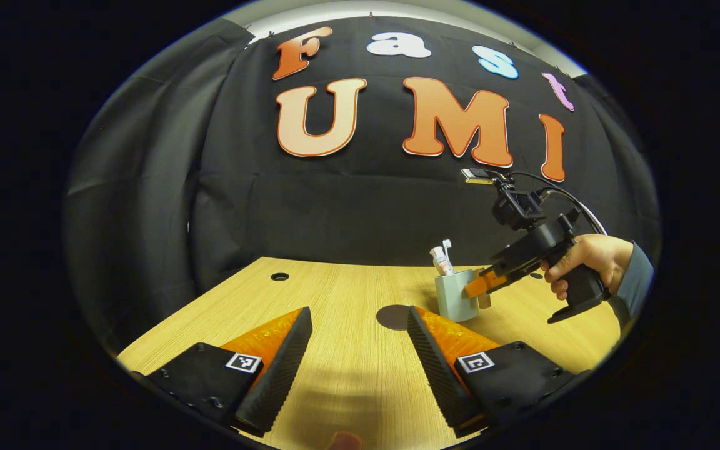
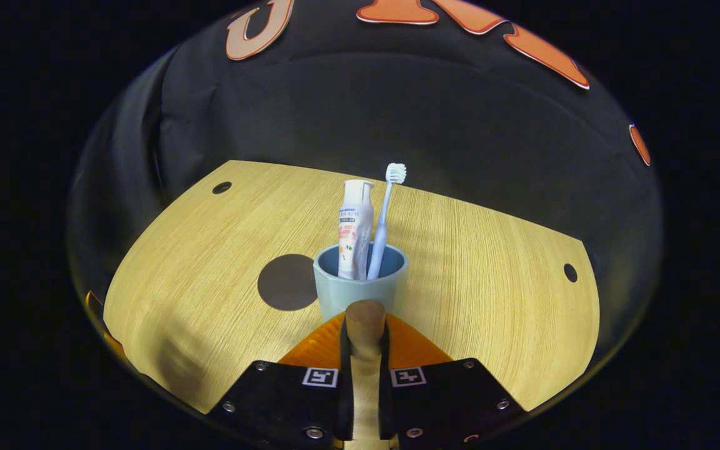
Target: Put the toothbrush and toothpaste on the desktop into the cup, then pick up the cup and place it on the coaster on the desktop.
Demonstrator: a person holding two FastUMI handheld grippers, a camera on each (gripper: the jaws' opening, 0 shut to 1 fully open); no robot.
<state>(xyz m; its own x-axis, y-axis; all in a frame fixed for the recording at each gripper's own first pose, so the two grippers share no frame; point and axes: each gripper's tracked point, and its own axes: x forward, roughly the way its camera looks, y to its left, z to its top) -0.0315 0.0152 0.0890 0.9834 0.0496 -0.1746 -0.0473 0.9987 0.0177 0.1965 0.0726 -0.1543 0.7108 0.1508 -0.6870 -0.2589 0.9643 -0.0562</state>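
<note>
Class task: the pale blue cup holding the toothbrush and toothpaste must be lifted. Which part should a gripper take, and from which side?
Grip the wooden handle of the pale blue cup, coming level from the handle's side. It juts outward, while the toothbrush and toothpaste tube block the rim from above.

You can read nothing here: the printing on the toothpaste tube [image 2: 355, 228] standing in the cup [image 2: 361, 289] is too small to read.
</note>
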